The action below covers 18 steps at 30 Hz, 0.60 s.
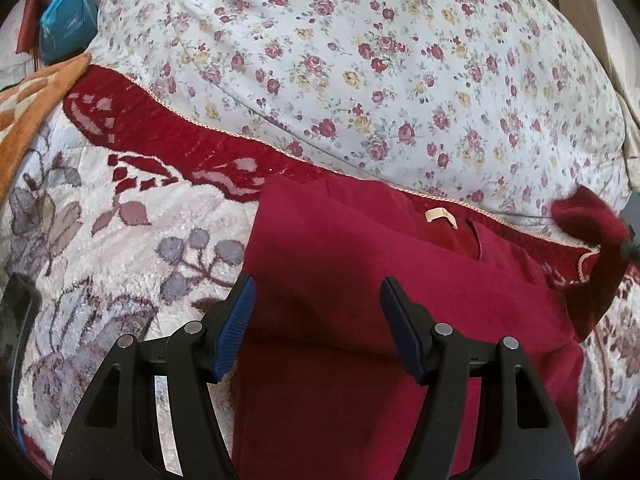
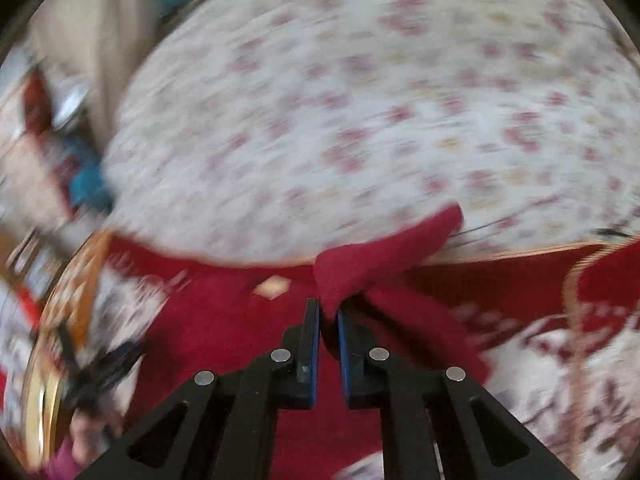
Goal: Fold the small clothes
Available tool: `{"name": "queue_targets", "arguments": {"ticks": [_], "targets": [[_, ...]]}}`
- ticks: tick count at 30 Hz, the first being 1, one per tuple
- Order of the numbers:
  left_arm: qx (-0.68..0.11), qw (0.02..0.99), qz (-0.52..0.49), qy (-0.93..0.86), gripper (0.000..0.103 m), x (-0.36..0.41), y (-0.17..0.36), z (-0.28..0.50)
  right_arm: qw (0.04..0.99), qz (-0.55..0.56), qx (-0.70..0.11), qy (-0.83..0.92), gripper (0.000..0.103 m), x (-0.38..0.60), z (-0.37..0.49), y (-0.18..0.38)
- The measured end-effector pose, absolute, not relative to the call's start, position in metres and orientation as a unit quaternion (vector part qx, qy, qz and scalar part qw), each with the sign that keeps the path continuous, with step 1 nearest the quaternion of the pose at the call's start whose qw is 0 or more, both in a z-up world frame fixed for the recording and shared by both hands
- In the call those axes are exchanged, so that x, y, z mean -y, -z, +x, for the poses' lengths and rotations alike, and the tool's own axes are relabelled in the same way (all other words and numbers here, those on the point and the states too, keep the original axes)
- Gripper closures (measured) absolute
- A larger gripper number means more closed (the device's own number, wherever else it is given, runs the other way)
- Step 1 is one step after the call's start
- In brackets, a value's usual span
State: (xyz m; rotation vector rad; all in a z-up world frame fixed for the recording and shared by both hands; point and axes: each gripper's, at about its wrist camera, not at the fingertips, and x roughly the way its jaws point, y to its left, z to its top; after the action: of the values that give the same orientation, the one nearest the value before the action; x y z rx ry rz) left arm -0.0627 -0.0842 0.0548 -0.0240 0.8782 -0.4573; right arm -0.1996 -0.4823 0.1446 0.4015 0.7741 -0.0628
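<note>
A dark red garment (image 1: 360,288) lies on a plush floral blanket, its left side folded over, a beige neck label (image 1: 440,216) showing. My left gripper (image 1: 318,292) is open and empty, hovering just above the garment's folded part. My right gripper (image 2: 328,312) is shut on a corner of the garment (image 2: 380,256), lifting it off the blanket; that raised corner shows blurred at the right edge of the left wrist view (image 1: 588,216). The right wrist view is motion-blurred.
The plush blanket (image 1: 120,240) has grey leaves and a red border. A flowered quilt (image 1: 360,60) rises behind it. An orange patterned cloth (image 1: 36,96) and a teal bag (image 1: 68,20) lie at far left. The other gripper appears blurred at lower left in the right wrist view (image 2: 96,372).
</note>
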Motion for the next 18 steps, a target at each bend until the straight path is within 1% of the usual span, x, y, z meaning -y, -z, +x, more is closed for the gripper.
{"name": "queue_targets", "arguments": {"ticks": [2,5,7,8,9,11,13,14,16,18], "targets": [[-0.425,0.876,-0.017,0.227,0.038,0.084,-0.054,-0.063,0.900,0.179,-0.397,-0.011,0.095,0.443,-0.199,-0.129],[-0.431,0.871,-0.019,0.237,0.038,0.087,-0.053,-0.064,0.870,0.144,-0.468,-0.053,0.093,0.390,-0.192,-0.087],[-0.432,0.866,-0.020,0.249,0.038,0.089,-0.053,-0.066,0.852,0.124,-0.506,-0.053,0.080,0.371,-0.190,-0.063],[-0.432,0.865,-0.021,0.255,0.038,0.090,-0.054,-0.067,0.850,0.128,-0.508,-0.055,0.076,0.367,-0.193,-0.057],[-0.431,0.864,-0.022,0.261,0.038,0.090,-0.055,-0.068,0.852,0.141,-0.501,-0.059,0.072,0.366,-0.197,-0.055],[-0.432,0.856,-0.030,0.281,0.038,0.093,-0.056,-0.072,0.858,0.161,-0.486,-0.051,0.068,0.374,-0.205,-0.062],[-0.441,0.847,-0.042,0.295,0.038,0.096,-0.056,-0.074,0.872,0.181,-0.454,-0.031,0.051,0.386,-0.221,-0.080],[-0.448,0.840,-0.046,0.302,0.038,0.100,-0.056,-0.074,0.884,0.193,-0.426,-0.014,0.047,0.397,-0.229,-0.090],[-0.463,0.831,-0.033,0.306,0.038,0.113,-0.055,-0.074,0.893,0.209,-0.398,0.021,0.028,0.419,-0.239,-0.102],[-0.467,0.830,-0.008,0.306,0.038,0.127,-0.055,-0.076,0.896,0.237,-0.373,0.057,0.027,0.438,-0.247,-0.105]]}}
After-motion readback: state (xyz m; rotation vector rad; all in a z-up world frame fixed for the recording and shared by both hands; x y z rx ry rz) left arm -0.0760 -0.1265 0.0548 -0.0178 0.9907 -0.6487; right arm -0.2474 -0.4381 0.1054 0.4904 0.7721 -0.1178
